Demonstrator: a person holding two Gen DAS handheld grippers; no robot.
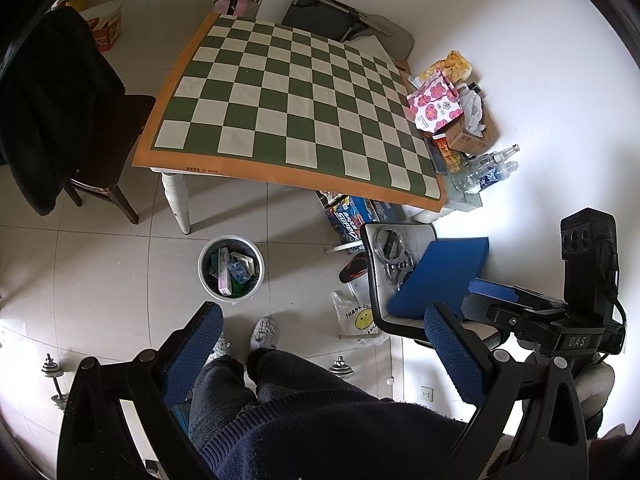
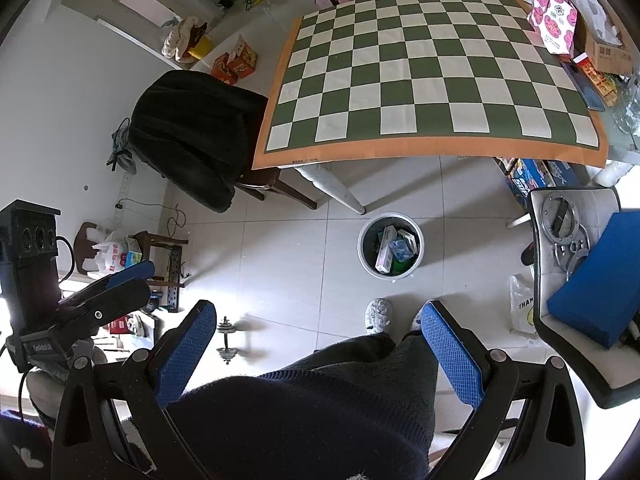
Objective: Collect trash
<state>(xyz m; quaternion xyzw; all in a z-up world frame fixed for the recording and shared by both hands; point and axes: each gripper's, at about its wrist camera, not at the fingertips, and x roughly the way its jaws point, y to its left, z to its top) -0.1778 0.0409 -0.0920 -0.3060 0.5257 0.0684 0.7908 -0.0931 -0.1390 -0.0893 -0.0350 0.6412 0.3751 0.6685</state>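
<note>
A white trash bin (image 1: 231, 268) with several small boxes and wrappers in it stands on the tiled floor by the table leg; it also shows in the right wrist view (image 2: 390, 245). The table with the green and white checkered mat (image 1: 288, 104) bears nothing on the mat. My left gripper (image 1: 324, 344) is open and empty, held high above the floor near my legs. My right gripper (image 2: 320, 340) is open and empty too, held beside it. The right gripper also shows in the left wrist view (image 1: 516, 300), and the left gripper in the right wrist view (image 2: 128, 284).
A pile of bags, boxes and plastic bottles (image 1: 452, 116) lies at the table's right end. A chair draped with a black coat (image 1: 48, 112) stands left. A white chair (image 1: 400, 280) holds a blue box (image 1: 444, 276) and metal rings. Dumbbells (image 2: 228, 340) and a plastic bag (image 1: 356, 316) lie on the floor.
</note>
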